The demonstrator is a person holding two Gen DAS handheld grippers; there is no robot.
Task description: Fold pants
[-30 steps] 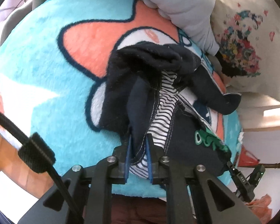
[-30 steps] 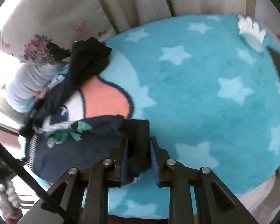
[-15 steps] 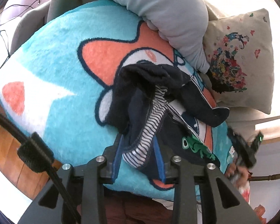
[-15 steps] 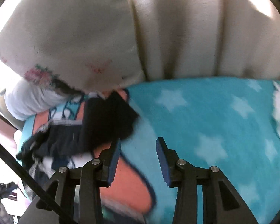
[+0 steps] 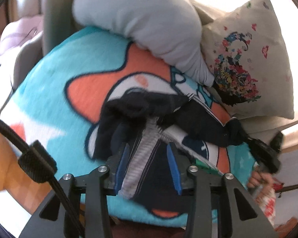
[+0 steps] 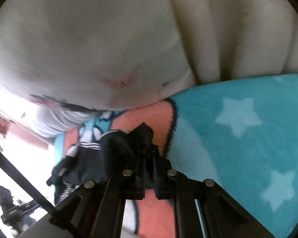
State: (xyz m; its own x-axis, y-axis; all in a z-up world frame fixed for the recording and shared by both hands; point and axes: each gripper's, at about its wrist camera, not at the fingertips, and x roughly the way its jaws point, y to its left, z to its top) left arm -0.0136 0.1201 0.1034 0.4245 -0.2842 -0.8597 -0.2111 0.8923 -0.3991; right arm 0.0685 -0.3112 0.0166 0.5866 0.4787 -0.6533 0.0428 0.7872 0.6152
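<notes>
Turquoise star blanket (image 6: 248, 138) over cream sofa (image 6: 218, 29); left gripper (image 5: 147, 160) apart, opening, straddling pants (image 5: 141, 107); right gripper (image 6: 148, 148) clamped on them.

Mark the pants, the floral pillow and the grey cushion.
pants (image 5: 192, 125), left wrist view, dark fabric right of the striped lining.
floral pillow (image 5: 268, 73), left wrist view, plain cream area beside the flower print.
grey cushion (image 5: 149, 23), left wrist view, middle of its rounded bulge.

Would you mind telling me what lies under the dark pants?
The pants lie bunched on a turquoise star blanket, over its orange and white cartoon patch. The print directly beneath them is covered, as is whatever lies under the blanket.
</notes>
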